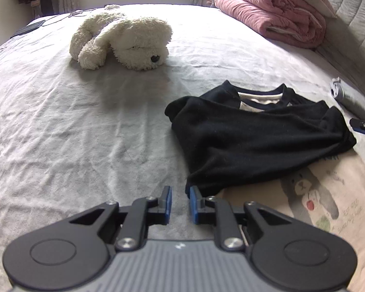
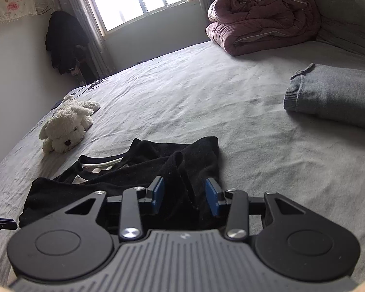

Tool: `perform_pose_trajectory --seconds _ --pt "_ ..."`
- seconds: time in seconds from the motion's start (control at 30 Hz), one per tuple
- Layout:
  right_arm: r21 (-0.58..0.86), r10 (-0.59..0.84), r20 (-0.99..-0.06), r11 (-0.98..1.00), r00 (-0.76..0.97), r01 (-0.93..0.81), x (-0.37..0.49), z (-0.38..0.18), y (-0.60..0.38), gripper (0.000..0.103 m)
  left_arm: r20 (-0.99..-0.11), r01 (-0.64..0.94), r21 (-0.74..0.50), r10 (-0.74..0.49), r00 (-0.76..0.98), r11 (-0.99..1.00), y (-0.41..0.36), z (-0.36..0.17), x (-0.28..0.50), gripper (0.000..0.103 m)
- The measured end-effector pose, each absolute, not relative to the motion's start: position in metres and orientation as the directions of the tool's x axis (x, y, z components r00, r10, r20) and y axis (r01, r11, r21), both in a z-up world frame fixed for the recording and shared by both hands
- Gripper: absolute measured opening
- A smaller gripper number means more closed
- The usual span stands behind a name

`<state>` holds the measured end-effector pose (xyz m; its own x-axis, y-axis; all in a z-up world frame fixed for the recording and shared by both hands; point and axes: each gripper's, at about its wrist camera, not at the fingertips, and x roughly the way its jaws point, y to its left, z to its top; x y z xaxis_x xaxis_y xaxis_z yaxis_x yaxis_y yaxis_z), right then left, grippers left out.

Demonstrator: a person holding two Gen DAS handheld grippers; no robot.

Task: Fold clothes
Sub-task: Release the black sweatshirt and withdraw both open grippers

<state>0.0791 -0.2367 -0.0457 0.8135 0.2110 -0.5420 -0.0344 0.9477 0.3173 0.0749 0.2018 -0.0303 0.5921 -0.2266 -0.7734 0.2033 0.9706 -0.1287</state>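
Grey bedsheet fills the left wrist view; a plush dog lies beyond. Left gripper hangs slightly parted, pinching nothing, just beside the folded black shirt.

Right wrist view: right gripper is spread, pads clear of the shirt between them. Pink quilt sits by the headboard.
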Motion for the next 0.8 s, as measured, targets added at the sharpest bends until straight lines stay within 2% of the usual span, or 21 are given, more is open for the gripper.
perform_pose_trajectory --seconds 0.17,0.2,0.23,0.43,0.53,0.63,0.67,0.8 --pt "0.299 0.217 -0.59 0.953 0.778 -0.039 0.117 -0.057 -0.228 0.042 -0.755 0.218 -0.189 -0.284 0.591 0.957 0.195 -0.033 0.079 0.016" --pt "0.299 0.223 -0.601 0.953 0.768 -0.043 0.123 -0.06 -0.226 0.037 -0.754 0.222 -0.193 -0.29 0.59 0.956 0.194 -0.034 0.08 0.015" --pt "0.272 0.21 -0.609 0.961 0.765 -0.047 0.124 -0.059 -0.222 0.005 -0.751 0.227 -0.193 -0.293 0.591 0.954 0.192 -0.035 0.081 0.013" --pt "0.154 0.096 -0.581 0.988 0.808 -0.007 0.12 -0.043 -0.214 0.007 -0.735 0.282 -0.206 -0.338 0.587 0.937 0.186 -0.036 0.081 0.005" --pt "0.085 0.029 -0.589 0.996 0.807 0.026 0.128 -0.042 -0.214 0.007 -0.774 0.332 -0.2 -0.356 0.523 0.922 0.177 -0.046 0.082 0.005" --pt "0.056 0.009 -0.683 0.998 0.73 0.04 0.144 -0.06 -0.215 0.01 -0.803 0.377 -0.175 -0.354 0.48 0.909 0.167 -0.052 0.08 0.005" --pt "0.054 0.008 -0.691 0.998 0.723 0.041 0.144 -0.062 -0.215 0.013 -0.805 0.388 -0.171 -0.355 0.475 0.906 0.166 -0.051 0.078 0.005" --pt "0.076 0.031 -0.647 0.997 0.762 0.024 0.134 -0.046 -0.208 0.044 -0.768 0.368 -0.19 -0.372 0.521 0.91 0.179 -0.037 0.075 0.006"
